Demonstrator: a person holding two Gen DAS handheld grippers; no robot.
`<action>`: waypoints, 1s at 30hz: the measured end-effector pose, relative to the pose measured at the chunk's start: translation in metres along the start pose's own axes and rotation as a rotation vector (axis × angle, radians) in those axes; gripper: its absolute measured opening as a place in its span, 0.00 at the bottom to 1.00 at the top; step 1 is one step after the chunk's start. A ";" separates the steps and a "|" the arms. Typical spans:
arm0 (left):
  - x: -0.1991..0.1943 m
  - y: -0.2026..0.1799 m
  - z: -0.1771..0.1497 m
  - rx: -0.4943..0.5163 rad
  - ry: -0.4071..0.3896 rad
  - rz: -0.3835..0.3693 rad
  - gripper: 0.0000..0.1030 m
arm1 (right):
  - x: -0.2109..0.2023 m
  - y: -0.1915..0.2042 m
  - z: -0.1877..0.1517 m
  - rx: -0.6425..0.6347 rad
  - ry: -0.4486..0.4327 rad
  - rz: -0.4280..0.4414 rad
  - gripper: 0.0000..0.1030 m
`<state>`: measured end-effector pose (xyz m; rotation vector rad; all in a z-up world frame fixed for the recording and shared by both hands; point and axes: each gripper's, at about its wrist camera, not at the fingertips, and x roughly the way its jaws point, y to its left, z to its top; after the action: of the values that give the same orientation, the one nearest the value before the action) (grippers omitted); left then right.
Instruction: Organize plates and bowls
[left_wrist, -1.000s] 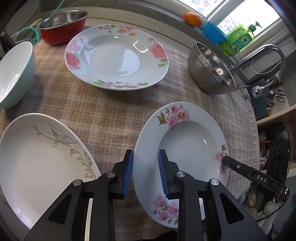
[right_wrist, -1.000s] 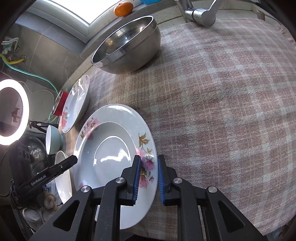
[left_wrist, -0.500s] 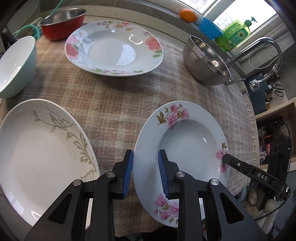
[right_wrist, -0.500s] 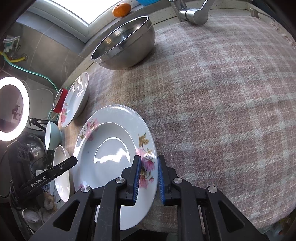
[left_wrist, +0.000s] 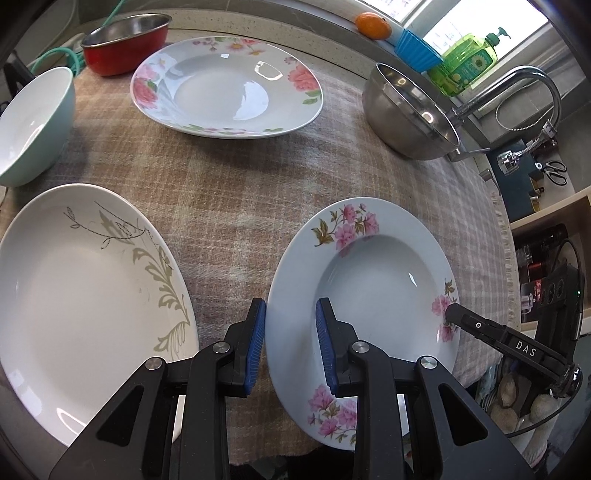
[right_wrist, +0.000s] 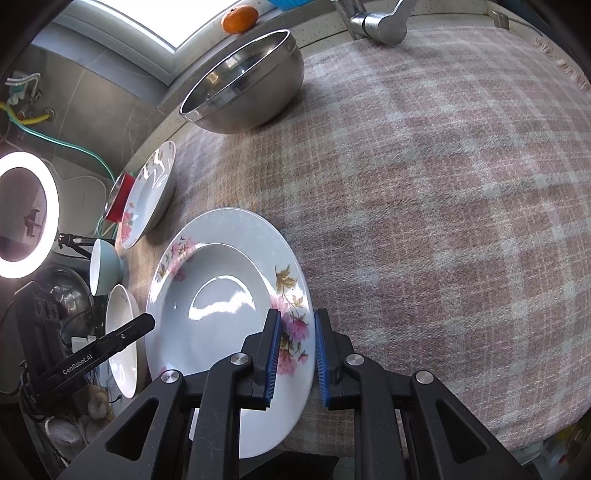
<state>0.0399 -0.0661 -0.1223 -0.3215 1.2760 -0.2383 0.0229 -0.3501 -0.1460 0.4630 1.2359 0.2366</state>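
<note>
A deep plate with pink flowers is at the front edge of the checked tablecloth, its near rim past the table edge. My left gripper is shut on its left rim, one blue pad above and one below. My right gripper is shut on the opposite rim of this plate, over a flower print. Each gripper's black finger shows in the other's view. A larger floral plate lies at the back. A white plate with a grey leaf pattern lies at the front left.
A teal bowl sits at the far left and a red bowl at the back left. A steel mixing bowl stands at the back right beside a faucet. An orange, a blue cup and a green soap bottle line the sill.
Both grippers keep their hold on the flowered plate. In the left wrist view the other dishes have drifted slightly away and more of the white plate shows.
</note>
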 end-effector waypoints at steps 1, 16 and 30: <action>0.000 0.001 0.000 0.000 0.001 0.000 0.25 | 0.000 0.000 0.000 0.000 0.000 -0.001 0.16; -0.005 0.000 -0.002 0.009 -0.013 0.004 0.25 | 0.001 0.005 -0.002 -0.027 -0.001 -0.029 0.16; -0.027 0.004 -0.003 0.017 -0.061 -0.003 0.25 | -0.020 0.007 -0.001 -0.042 -0.079 -0.100 0.16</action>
<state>0.0299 -0.0533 -0.1003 -0.3141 1.2128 -0.2398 0.0161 -0.3522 -0.1258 0.3703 1.1716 0.1576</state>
